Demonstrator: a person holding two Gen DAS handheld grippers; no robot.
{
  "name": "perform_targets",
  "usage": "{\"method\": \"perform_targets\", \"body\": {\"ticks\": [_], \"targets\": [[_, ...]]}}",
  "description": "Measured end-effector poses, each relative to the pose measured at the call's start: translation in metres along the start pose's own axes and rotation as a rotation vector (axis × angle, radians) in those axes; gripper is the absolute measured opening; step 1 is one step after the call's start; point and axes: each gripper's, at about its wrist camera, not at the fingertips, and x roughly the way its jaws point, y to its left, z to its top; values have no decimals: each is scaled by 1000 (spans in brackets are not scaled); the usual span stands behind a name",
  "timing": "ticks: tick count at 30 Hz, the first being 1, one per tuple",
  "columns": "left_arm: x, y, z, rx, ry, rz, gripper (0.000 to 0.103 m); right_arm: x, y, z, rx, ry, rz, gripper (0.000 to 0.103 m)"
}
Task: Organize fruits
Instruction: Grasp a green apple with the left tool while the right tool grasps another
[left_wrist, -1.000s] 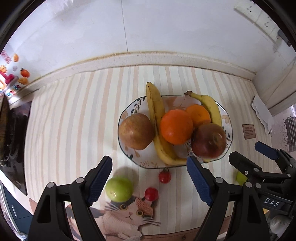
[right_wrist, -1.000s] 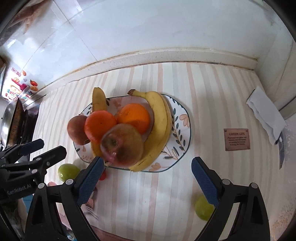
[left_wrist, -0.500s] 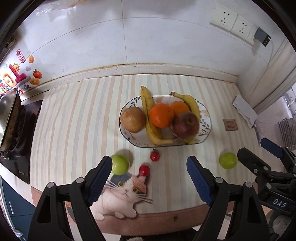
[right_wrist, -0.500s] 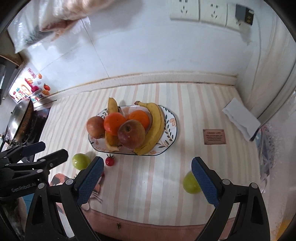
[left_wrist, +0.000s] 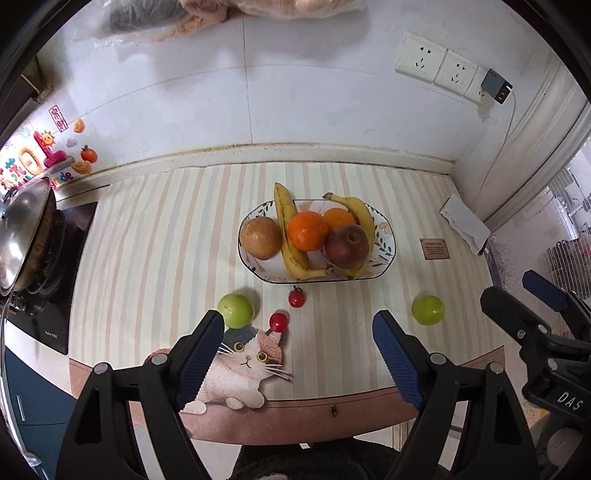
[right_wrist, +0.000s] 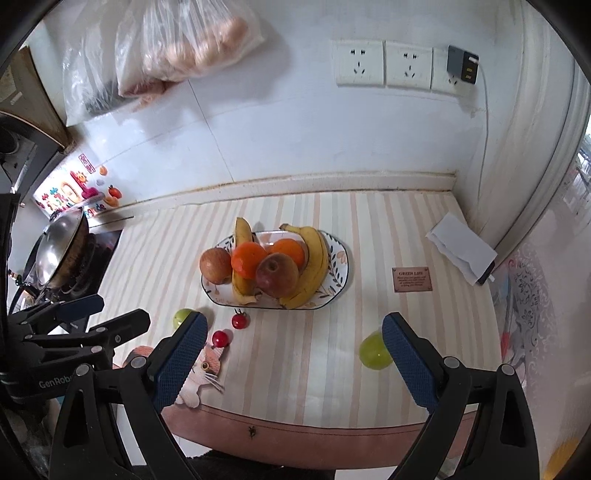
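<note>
A patterned plate (left_wrist: 387, 246) (right_wrist: 341, 273) on the striped counter carries two bananas (left_wrist: 287, 236), two oranges (left_wrist: 308, 230), a red apple (left_wrist: 347, 246) (right_wrist: 277, 275) and a brownish apple (left_wrist: 260, 238) (right_wrist: 215, 265). In front of it lie two cherry tomatoes (left_wrist: 296, 298) (left_wrist: 278, 322) (right_wrist: 240, 320), a green apple at the left (left_wrist: 235, 310) (right_wrist: 181, 316) and another at the right (left_wrist: 428, 310) (right_wrist: 373, 350). My left gripper (left_wrist: 298, 356) hangs open above the counter's front edge, nothing between its fingers. My right gripper (right_wrist: 295, 360) is open and empty too, beside the right green apple.
A stove with a metal pan lid (left_wrist: 22, 236) sits at the left end. A folded white paper (left_wrist: 465, 221) and a small brown sign (left_wrist: 435, 249) lie at the right. Wall sockets (right_wrist: 384, 64) and hanging plastic bags (right_wrist: 184, 44) are on the back wall. A cat picture (left_wrist: 247, 363) marks the mat's front.
Both grippers have risen and pulled back from the plate, so the fruit looks smaller and more of the wall and the counter's front edge show. Nothing on the counter moved.
</note>
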Motion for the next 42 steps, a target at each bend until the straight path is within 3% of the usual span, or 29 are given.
{"method": "perform_targets", "body": {"ticks": [7,12,14,16,21,24,27,34,37,39,42], "targets": [[-9,2,-4,-7,-25,8,82,-7,0,1,11,-9,13,98],[1,10,-5,-38,-6,7,82,11,-14,2,63,35,44,98],[11,17,-4,-55,6,21,85,28,-32,0,117,64,49,98],[27,25,-4,-66,31,53,95,48,-49,-4,158,106,26,98],[69,52,-9,-125,86,91,95,110,-99,-30,289,227,-16,98],[94,71,-15,-188,135,76,95,144,-124,-49,376,283,-22,98],[114,86,-22,-233,172,71,95,173,-139,-63,425,297,-37,96],[154,116,-36,-312,274,82,95,220,-151,-77,516,356,-36,75],[161,122,-35,-320,280,86,95,226,-149,-77,475,336,-68,69],[168,123,-30,-318,279,89,95,227,-147,-76,438,326,-91,57],[185,124,-22,-337,303,66,95,230,-146,-76,422,336,-81,56]]}}
